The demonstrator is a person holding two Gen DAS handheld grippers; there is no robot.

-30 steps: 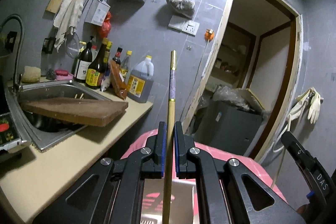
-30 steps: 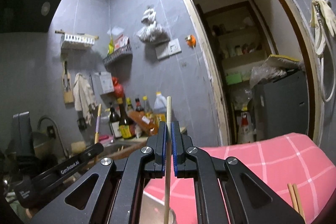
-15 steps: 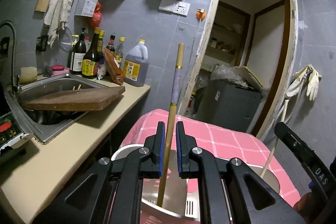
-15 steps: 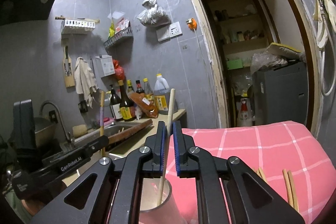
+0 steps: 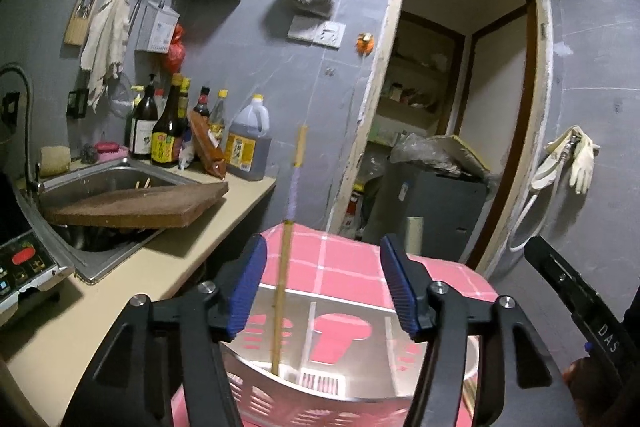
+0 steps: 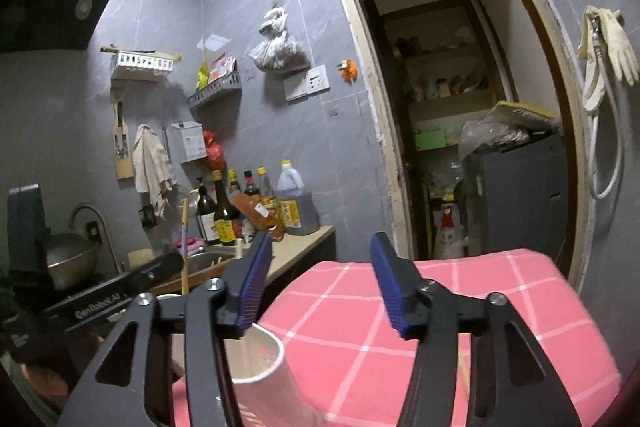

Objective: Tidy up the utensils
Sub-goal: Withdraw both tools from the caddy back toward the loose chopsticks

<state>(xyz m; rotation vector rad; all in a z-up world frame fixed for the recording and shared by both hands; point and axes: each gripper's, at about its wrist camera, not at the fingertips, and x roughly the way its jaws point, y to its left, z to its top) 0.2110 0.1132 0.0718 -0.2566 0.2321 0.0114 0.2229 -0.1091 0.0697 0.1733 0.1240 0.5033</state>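
My left gripper (image 5: pixel 322 259) is open and its jaws are still opening. A gold chopstick with a purple band (image 5: pixel 285 267) stands free between them, close to the left pad, its lower end inside a steel utensil holder with a pink slotted wall (image 5: pixel 320 393). My right gripper (image 6: pixel 320 247) is also open and opening, with nothing pressed between its pads. A white cup (image 6: pixel 260 359) sits below its left finger. A pale chopstick tip (image 6: pixel 239 247) shows just left of that finger; the rest is hidden. The left gripper (image 6: pixel 120 293) and its gold chopstick (image 6: pixel 185 251) appear at the left.
Both containers rest on a table with a pink checked cloth (image 6: pixel 440 307). A loose chopstick (image 6: pixel 464 367) lies on it at the right. A counter with a sink (image 5: pixel 100 183), chopping board (image 5: pixel 140 205) and bottles (image 5: pixel 168 131) runs along the left. A doorway and grey cabinet (image 5: pixel 436 211) stand behind.
Both grippers were shut on upright chopsticks and have opened wide. Each chopstick has dropped lower into its container, and the holder and cup have come into view below.
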